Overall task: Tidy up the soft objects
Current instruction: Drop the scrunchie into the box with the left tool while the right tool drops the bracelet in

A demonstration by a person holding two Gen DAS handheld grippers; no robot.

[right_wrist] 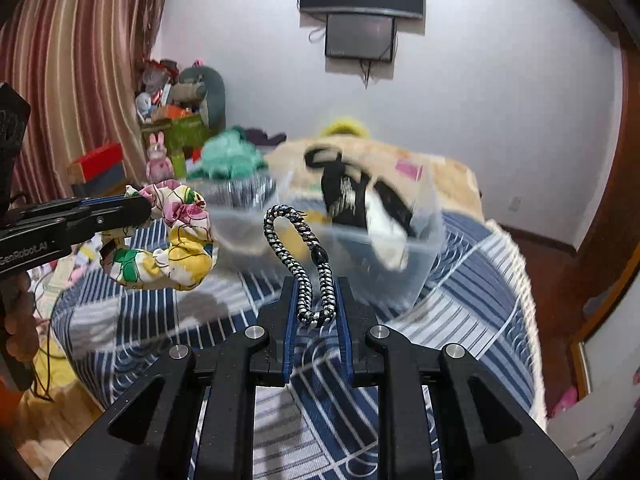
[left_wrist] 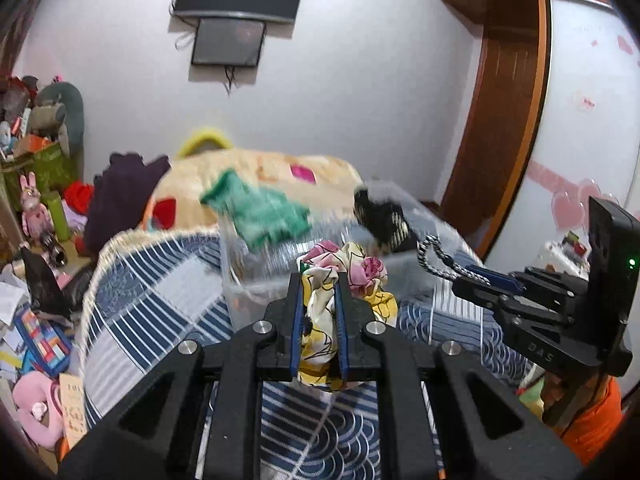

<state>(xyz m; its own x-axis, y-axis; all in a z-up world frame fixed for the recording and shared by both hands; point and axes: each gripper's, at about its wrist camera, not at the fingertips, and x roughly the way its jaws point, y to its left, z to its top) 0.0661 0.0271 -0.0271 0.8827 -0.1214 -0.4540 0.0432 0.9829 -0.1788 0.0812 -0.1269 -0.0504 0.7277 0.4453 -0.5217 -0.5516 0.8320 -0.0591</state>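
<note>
A blue striped bed (left_wrist: 152,300) is carrying a clear bin (right_wrist: 400,248) near the far side. The left gripper (left_wrist: 318,280) is clamping a floral scrunchie (left_wrist: 344,276); the right gripper (right_wrist: 316,284) is clamping a braided loop (right_wrist: 296,236). Both are hanging above the bed, just before the bin.

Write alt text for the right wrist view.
The right claw grips a black-and-white braided loop above a blue striped bed. Ahead sits a clear bin holding dark cloth; at left, the left claw holds a floral scrunchie.
</note>
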